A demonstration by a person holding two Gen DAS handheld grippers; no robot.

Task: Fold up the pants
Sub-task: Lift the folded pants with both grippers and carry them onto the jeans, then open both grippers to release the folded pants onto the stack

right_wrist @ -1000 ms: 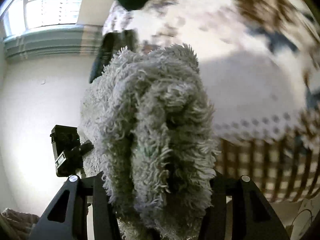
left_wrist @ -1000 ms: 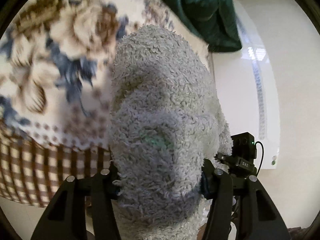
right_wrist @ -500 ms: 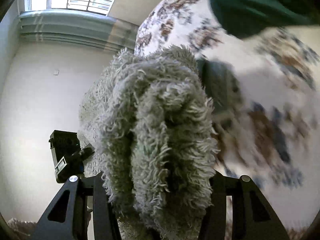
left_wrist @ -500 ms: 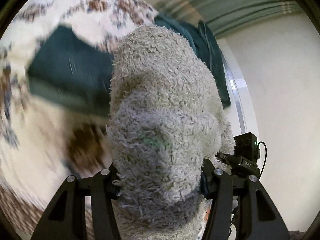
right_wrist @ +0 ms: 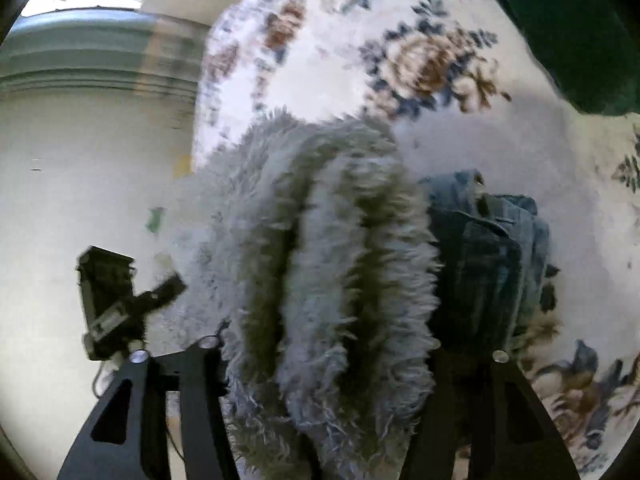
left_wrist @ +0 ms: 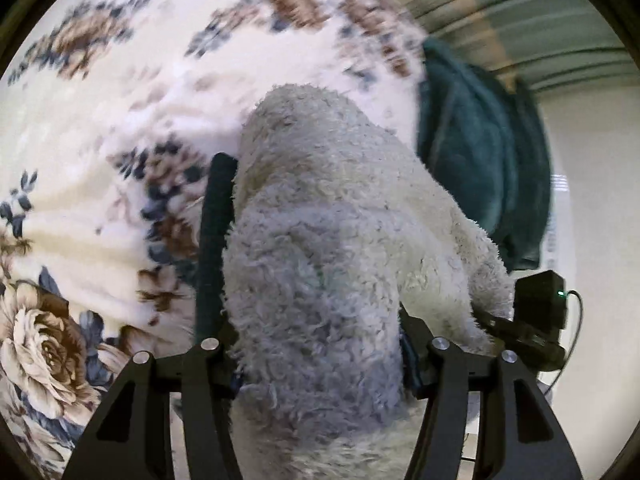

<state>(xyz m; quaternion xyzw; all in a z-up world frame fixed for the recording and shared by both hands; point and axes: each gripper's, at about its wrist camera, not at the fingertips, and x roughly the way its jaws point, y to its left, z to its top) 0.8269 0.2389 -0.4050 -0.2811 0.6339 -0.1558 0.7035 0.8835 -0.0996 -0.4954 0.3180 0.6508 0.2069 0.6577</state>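
A thick folded bundle of fluffy grey-white pants fills the left wrist view, held over a floral blanket. My left gripper still has the bundle between its jaws, which are opening. Its left finger shows bare against the pile; the other is buried. In the right wrist view the same pants sit between the jaws of my right gripper, which are opening, and the folded layers gape apart. Both of its fingers are hidden by the pile.
Folded blue jeans lie on the blanket just right of the bundle. A dark green garment lies beyond, also seen as a green garment at the top right. Pale wall and a curtain are to the side.
Both grippers have swept across the floral blanket with the fluffy pants. The left finger now shows bare beside the bundle. In the right wrist view the layers have spread and the jeans have appeared.
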